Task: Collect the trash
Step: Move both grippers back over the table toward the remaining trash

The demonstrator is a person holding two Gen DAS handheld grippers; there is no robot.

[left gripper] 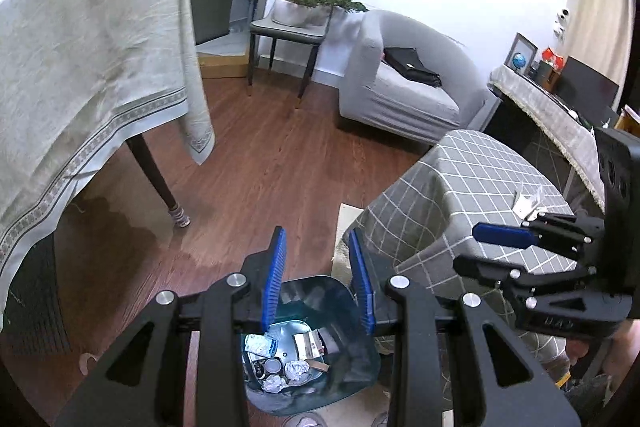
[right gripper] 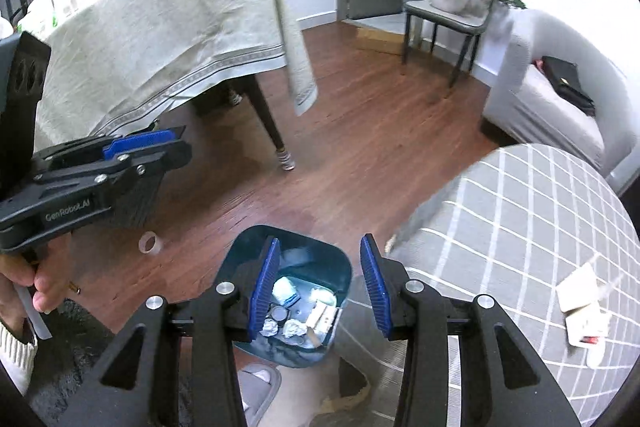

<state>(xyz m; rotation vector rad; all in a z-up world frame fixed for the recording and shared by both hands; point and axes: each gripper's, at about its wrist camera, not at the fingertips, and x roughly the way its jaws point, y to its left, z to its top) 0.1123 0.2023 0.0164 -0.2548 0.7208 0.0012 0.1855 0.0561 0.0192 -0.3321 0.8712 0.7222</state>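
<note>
A teal trash bin (left gripper: 352,367) stands on the wood floor beside the grey checked table (left gripper: 460,187); it holds crumpled paper (left gripper: 296,371), a can and packets. My left gripper (left gripper: 319,279) hangs over the bin, open, with nothing between its blue pads. The right gripper (left gripper: 476,247) shows at the right, over the table's edge. In the right wrist view the right gripper (right gripper: 319,287) is open and empty above the bin (right gripper: 240,259). The left gripper (right gripper: 182,143) sits at the left in a person's hand (right gripper: 44,291). White wrappers (right gripper: 584,311) lie on the checked table (right gripper: 520,227).
A table under a pale cloth (left gripper: 92,67) stands at the left, its dark leg (left gripper: 160,183) near the bin. A tape roll (right gripper: 150,243) lies on the floor. A grey sofa (left gripper: 404,87), a chair with a plant (left gripper: 296,23) and a slipper (right gripper: 260,383) are nearby.
</note>
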